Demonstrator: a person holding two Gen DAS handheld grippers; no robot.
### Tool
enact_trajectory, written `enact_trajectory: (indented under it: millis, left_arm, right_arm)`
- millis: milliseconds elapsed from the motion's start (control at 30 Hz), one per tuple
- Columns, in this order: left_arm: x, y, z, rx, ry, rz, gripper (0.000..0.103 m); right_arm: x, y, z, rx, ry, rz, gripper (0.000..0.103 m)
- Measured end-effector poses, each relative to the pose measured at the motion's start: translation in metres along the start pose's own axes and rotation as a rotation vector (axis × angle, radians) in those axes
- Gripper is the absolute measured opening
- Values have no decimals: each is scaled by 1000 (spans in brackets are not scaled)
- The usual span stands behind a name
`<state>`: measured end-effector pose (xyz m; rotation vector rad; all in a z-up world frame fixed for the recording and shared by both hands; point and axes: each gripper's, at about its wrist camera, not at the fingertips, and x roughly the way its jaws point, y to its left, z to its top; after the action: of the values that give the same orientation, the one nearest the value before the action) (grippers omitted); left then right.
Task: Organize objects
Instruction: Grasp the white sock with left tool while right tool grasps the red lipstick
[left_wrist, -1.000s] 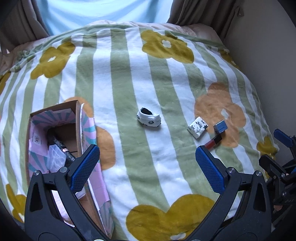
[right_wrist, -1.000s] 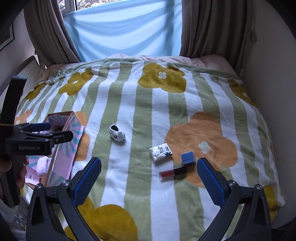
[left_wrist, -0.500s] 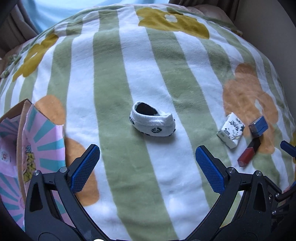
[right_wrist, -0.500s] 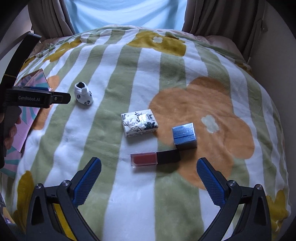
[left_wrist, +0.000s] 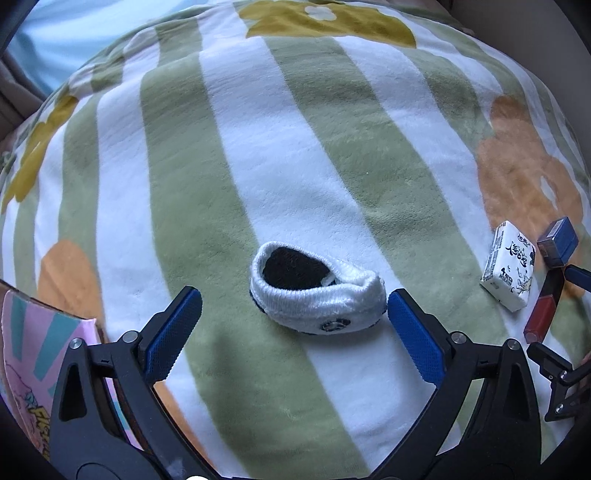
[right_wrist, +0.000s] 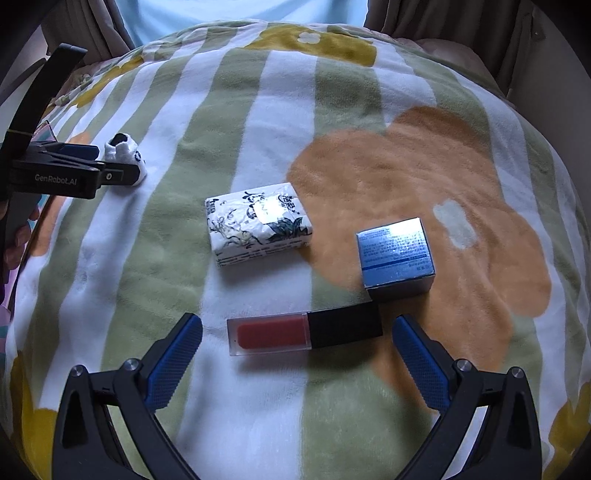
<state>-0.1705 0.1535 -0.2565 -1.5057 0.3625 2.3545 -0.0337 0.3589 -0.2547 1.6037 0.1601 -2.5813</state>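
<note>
My left gripper (left_wrist: 293, 325) was spread wide, its blue pads (left_wrist: 173, 334) flanking the white sock (left_wrist: 317, 299) without clamping; the right pad sat just beside the sock's toe end, and I could not tell whether it touched. The sock lay on a white stripe of the blanket (left_wrist: 207, 155), its dark opening turned up and away from the camera. At the lower left edge of the left wrist view I logged a corner of the pink box (left_wrist: 33, 354), partly behind the left finger. To the right of the sock, well apart, lay the tissue pack (left_wrist: 509, 271), the blue carton (left_wrist: 557, 242) and the lip tint (left_wrist: 546, 312). My right gripper (right_wrist: 295, 350) was likewise wide apart, gripping nothing, with the lip tint (right_wrist: 304, 328) lying crosswise between its pads (right_wrist: 173, 363), red end left, black cap right, clear of both. The blue carton (right_wrist: 395, 254) stood just behind the cap, possibly touching it. The tissue pack (right_wrist: 258, 229) lay flat beyond the tint, left of the carton. At far left of the right wrist view, the left gripper (right_wrist: 99, 173) was level with the sock (right_wrist: 125, 153).
</note>
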Motion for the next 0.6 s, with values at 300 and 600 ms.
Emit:
enact_trajectory:
  millis: [300, 600]
  left_arm:
    - [11, -12, 0, 78, 19, -52, 65]
    - [4, -20, 4, 81, 13, -49, 63]
  right_arm:
    - [13, -5, 1, -23, 35, 12, 81]
    - [9, -4, 1, -34, 41, 10, 81]
